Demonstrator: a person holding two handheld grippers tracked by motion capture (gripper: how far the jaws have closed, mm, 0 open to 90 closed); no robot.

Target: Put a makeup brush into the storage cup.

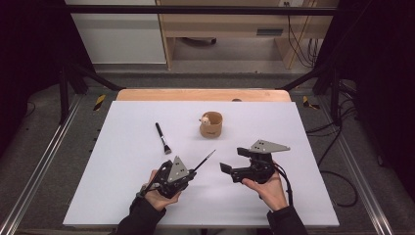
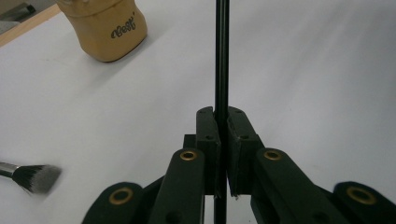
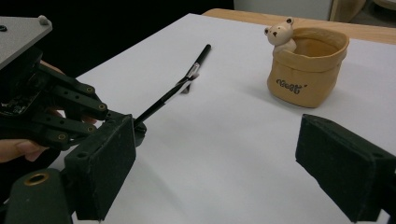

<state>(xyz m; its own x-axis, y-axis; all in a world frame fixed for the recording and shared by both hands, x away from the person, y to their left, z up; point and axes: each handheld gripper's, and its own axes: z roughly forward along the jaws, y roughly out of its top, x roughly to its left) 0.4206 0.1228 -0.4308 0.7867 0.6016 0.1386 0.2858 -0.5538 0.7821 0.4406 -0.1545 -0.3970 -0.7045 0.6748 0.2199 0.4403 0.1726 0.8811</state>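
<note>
Black thin brush was pinched in the left hand-held gripper, tip toward the cup ahead. Right hand-held gripper stood spread, empty, just beside. Recommended: keep the pinch firm, lift the handle steeply, then lower it centrally into the cup.

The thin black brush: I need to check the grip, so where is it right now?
The thin brush is clamped in the left gripper, near the table's front in the high view, its tip pointing up-right toward the bear pot.
</note>
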